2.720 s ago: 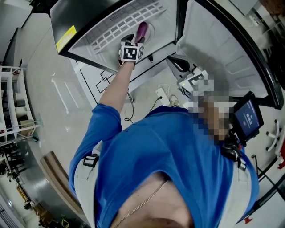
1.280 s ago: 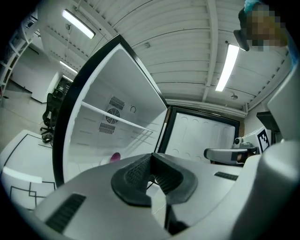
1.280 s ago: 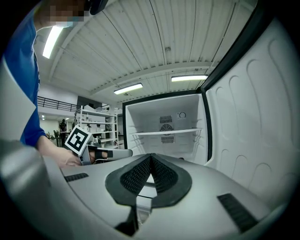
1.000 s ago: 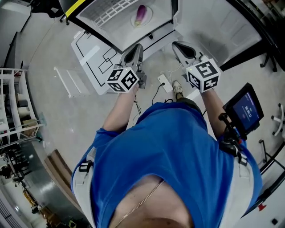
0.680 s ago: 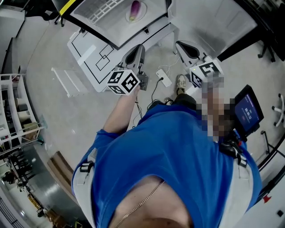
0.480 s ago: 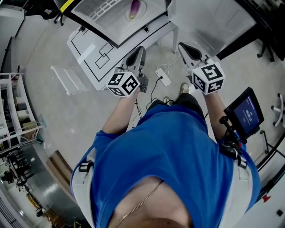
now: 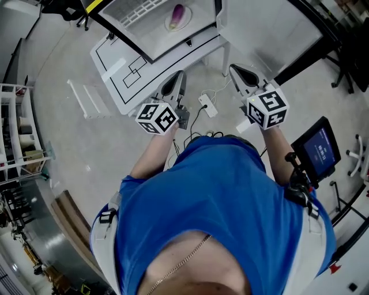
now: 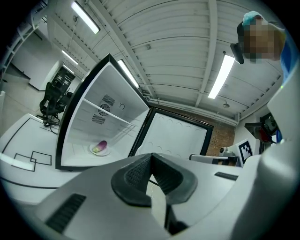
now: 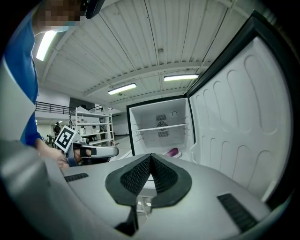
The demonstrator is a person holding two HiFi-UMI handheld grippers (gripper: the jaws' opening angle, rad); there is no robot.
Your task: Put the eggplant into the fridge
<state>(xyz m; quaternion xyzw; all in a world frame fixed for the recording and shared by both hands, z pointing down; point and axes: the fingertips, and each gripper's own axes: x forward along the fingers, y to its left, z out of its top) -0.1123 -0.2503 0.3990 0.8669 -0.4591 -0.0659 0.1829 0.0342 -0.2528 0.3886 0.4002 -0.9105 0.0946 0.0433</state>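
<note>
Currently, by item:

1. Eggplant, purple, is lying on a white plate inside the open fridge, at twelve o'clock in the head view.
2. Left gripper is pointing toward the fridge from its six o'clock side. Its jaws are pressing together on nothing, and it is sitting well apart from the eggplant. In the earliest picture this gripper was reaching inside the fridge, right at the eggplant; now it is hanging back near the person's chest.
3. Right gripper is sitting at three o'clock of the left one. Its jaws are likewise closed and empty, and it is facing the fridge and its open door.
4. Power strip is lying on the floor between the two grippers.
5. Small screen is glowing at four o'clock of the right gripper.
</note>
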